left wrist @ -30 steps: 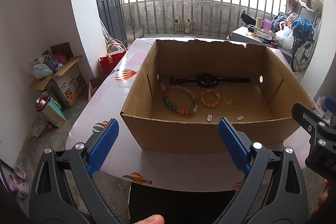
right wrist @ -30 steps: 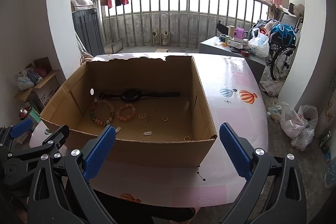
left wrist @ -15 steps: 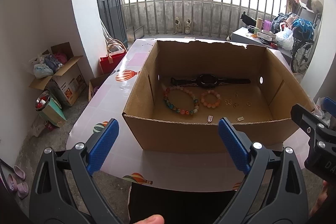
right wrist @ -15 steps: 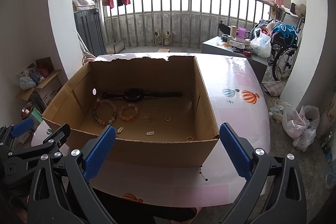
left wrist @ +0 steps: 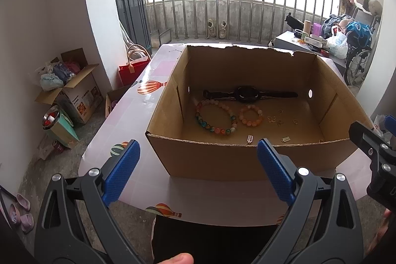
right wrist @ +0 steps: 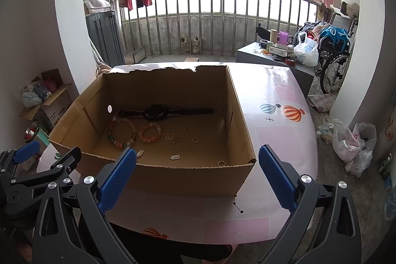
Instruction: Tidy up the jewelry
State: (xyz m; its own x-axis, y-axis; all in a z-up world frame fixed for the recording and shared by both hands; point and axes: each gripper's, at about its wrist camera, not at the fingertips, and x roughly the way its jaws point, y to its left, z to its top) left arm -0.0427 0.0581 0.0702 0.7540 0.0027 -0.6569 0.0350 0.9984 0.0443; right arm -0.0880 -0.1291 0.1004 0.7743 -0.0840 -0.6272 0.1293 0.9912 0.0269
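The left gripper with blue ribbed pads hangs wide apart and empty before the open brown cardboard box on the balloon-patterned pink table. Inside lie, from the left, a multicoloured bead bracelet, a smaller orange bead bracelet beneath a black wristwatch, then tiny metal charms and rings. The right gripper is likewise spread wide, holding nothing.

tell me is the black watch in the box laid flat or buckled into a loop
Laid flat. The watch lies stretched out along the box's far wall, both strap ends pointing away from the face, unbuckled.
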